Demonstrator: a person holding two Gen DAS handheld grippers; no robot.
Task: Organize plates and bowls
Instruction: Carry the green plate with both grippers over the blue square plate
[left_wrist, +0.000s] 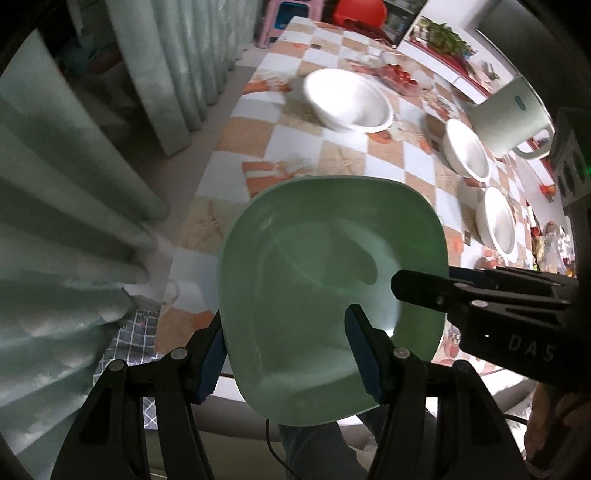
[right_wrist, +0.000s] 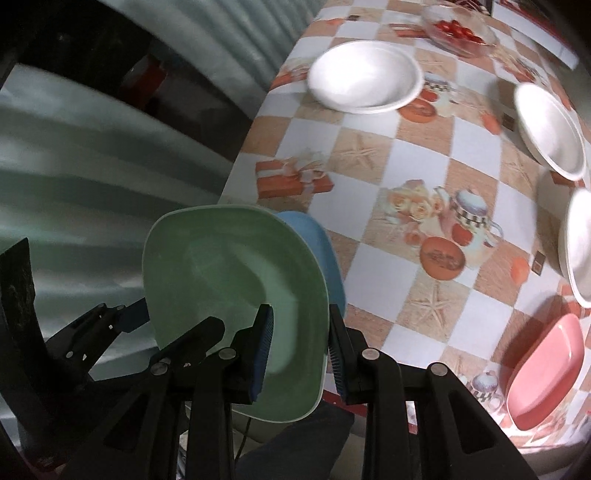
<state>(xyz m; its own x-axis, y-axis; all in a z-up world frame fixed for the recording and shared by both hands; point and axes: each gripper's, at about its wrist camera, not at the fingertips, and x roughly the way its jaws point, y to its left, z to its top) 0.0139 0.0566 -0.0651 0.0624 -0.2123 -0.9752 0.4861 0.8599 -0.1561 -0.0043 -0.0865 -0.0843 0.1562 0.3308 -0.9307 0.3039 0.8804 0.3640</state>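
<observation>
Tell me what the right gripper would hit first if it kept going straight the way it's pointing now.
Nothing new: the right gripper is already shut on the rim of the green plate. A blue plate sits just behind the green one, and past both probably the tablecloth near the table's edge, though depth is unclear.

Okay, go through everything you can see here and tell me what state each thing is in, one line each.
Green plate: lifted, held on both sides.
Blue plate: under the green plate.
Left gripper: shut on green plate.
Right gripper: shut on the plates' rim.
Three white bowls: empty, upright, apart.
Pink plate: empty, on table.
</observation>
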